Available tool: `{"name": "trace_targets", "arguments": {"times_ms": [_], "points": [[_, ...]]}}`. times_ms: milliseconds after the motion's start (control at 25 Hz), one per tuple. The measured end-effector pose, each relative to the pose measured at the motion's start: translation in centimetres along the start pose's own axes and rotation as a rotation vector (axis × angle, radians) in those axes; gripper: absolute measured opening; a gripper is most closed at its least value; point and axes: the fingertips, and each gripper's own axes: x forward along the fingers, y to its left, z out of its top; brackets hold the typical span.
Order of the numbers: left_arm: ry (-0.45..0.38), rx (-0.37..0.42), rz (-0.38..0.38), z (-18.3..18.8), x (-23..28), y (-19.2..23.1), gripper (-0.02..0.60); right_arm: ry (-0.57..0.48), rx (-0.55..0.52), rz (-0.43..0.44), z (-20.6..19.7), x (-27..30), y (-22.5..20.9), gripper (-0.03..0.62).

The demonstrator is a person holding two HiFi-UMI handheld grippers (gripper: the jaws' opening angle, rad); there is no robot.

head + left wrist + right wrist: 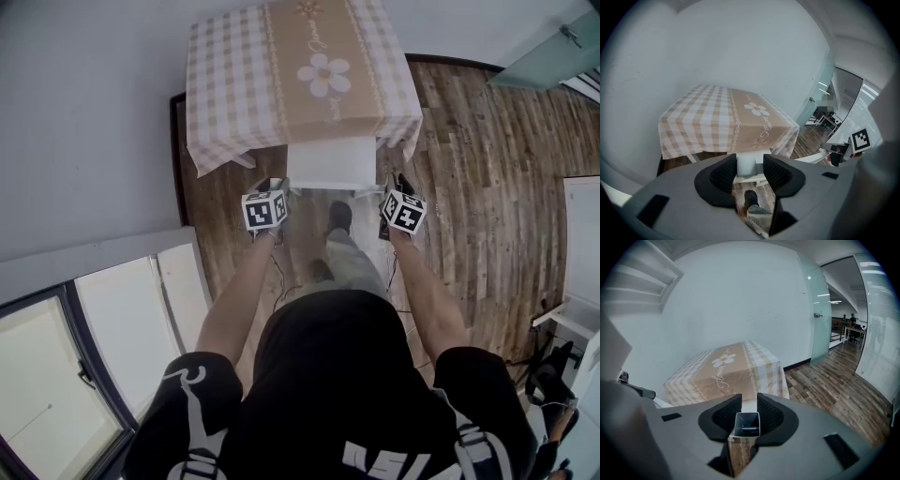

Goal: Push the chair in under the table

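Note:
A table (309, 66) under a beige checked cloth with a daisy print stands against the wall. The white chair (328, 161) sits at its near edge, seat partly beneath the cloth. My left gripper (273, 185) holds the chair back's left corner. In the left gripper view a white post (746, 165) of the chair sits between the pads of the left gripper (749, 161). My right gripper (393, 187) holds the right corner. In the right gripper view its jaws (747, 411) are shut on the open end of a square tube (746, 425), with the table (726, 369) just beyond.
The person's shoes (339, 217) stand on the wooden plank floor (487, 169) right behind the chair. A grey wall runs along the left. A glass door (553, 52) is at the far right, and white furniture (583, 244) stands at the right edge.

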Motion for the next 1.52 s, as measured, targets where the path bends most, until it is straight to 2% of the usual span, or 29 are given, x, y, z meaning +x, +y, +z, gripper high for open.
{"name": "trace_targets", "arguments": {"times_ms": [480, 1520], "points": [[0.005, -0.012, -0.003, 3.0, 2.1, 1.2, 0.184, 0.019, -0.008, -0.002, 2.4, 3.3, 0.7, 0.1], [-0.019, -0.087, 0.039, 10.4, 7.8, 3.0, 0.184, 0.043, -0.067, 0.039, 9.4, 12.1, 1.5, 0.098]]}}
